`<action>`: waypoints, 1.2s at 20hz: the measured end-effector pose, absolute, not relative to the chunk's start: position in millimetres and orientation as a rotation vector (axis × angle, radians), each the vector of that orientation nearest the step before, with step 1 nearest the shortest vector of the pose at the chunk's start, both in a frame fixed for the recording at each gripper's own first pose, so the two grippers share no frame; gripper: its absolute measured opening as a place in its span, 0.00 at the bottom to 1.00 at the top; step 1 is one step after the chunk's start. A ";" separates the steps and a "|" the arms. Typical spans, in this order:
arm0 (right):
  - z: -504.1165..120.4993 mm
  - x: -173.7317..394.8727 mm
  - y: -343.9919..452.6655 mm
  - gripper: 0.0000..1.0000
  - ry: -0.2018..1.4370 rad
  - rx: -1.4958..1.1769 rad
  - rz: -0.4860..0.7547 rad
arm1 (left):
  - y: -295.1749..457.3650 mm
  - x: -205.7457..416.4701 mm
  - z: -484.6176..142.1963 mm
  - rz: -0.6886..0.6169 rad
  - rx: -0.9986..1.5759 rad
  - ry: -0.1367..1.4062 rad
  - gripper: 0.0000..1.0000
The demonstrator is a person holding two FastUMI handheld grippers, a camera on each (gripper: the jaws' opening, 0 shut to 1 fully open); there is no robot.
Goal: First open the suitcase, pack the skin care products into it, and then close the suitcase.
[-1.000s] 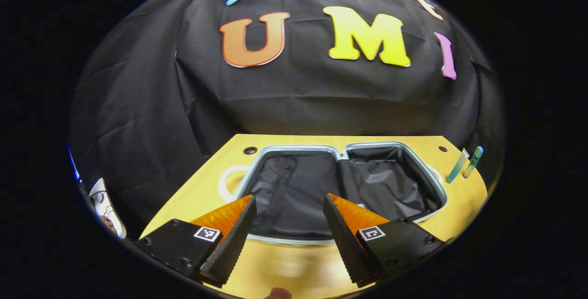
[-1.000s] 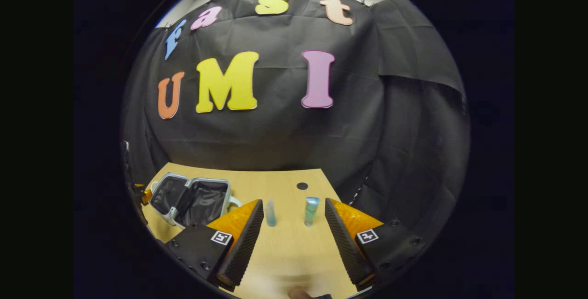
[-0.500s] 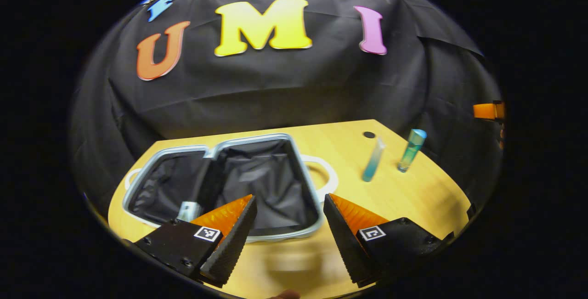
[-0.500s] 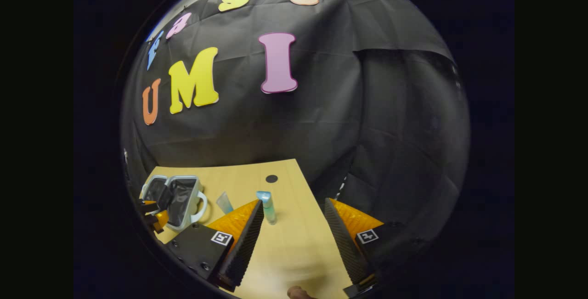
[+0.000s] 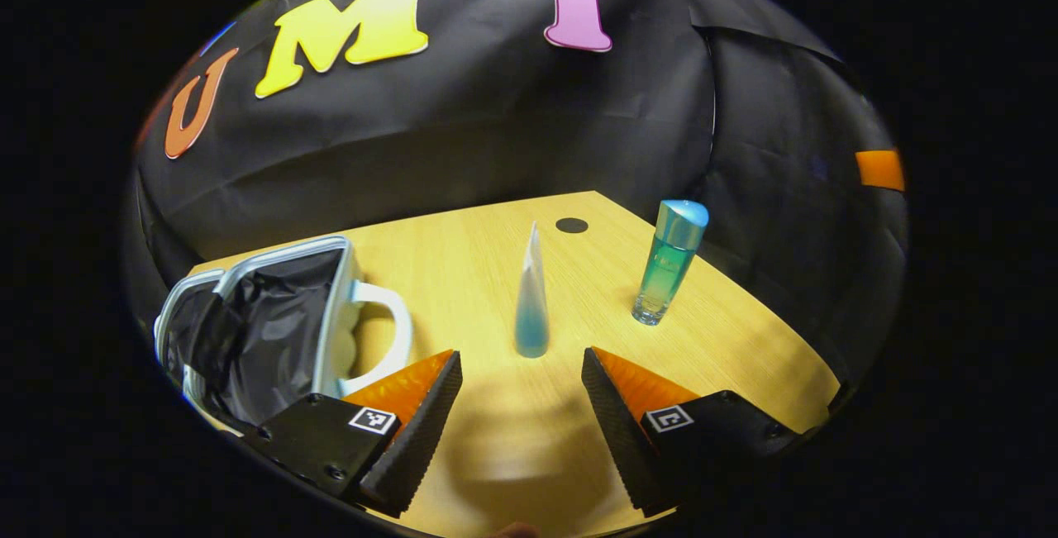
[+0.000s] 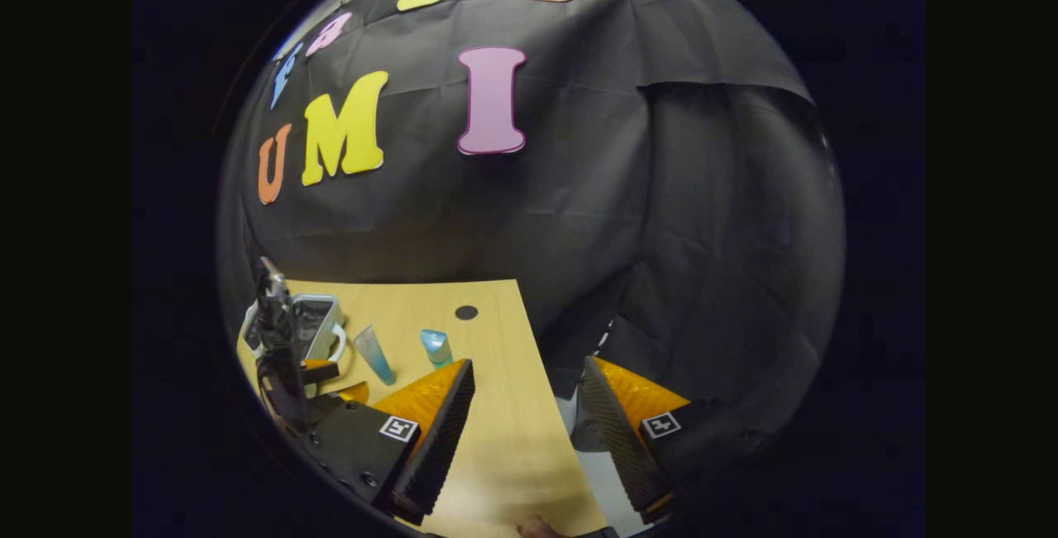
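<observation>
My left gripper (image 5: 521, 393) is spread wide and empty at the bottom centre of the left gripper view, lined up on the translucent blue-tinted tapered tube (image 5: 531, 307) standing cap-down on the wooden table (image 5: 744, 356), with the open grey suitcase with black lining (image 5: 256, 323) at lower left and the teal cylindrical bottle with pale blue cap (image 5: 668, 261) at right centre. To grip well, I should advance until both fingers flank the tube's lower body, then close squarely, since it looks easy to tip. My right gripper (image 6: 521, 439) is likewise open and empty at the table's edge.
</observation>
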State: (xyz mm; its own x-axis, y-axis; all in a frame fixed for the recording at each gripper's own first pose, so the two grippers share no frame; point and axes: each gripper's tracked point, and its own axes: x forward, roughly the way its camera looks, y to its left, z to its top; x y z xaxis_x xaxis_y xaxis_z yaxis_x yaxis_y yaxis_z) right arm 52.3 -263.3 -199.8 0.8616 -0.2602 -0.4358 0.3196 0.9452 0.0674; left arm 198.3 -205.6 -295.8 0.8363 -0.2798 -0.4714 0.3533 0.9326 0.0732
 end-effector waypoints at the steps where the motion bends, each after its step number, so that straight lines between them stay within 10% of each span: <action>1: -204.2 52.4 -263.5 0.79 0.445 0.130 -0.300 | -208.8 207.2 -303.9 -0.331 0.163 0.482 0.93; 8: -238.9 58.6 -250.8 0.80 0.502 0.068 -0.244 | -222.0 252.8 -321.1 -0.314 0.115 0.458 0.91; 14: -254.4 63.0 -235.7 0.80 0.521 0.067 -0.202 | -228.0 257.9 -324.4 -0.338 0.139 0.480 0.41; 24: -258.6 117.9 -182.2 0.80 0.480 0.055 -0.055 | -206.2 213.7 -237.6 -0.354 0.140 0.439 0.39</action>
State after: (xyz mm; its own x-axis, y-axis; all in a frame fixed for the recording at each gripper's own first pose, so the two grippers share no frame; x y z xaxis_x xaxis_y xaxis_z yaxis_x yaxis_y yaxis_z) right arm 117.9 -182.2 -258.6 0.8857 -0.0401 -0.4626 0.0658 0.9971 0.0395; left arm 213.7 -206.2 -237.6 0.8456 -0.3042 -0.4386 0.3639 0.9297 0.0568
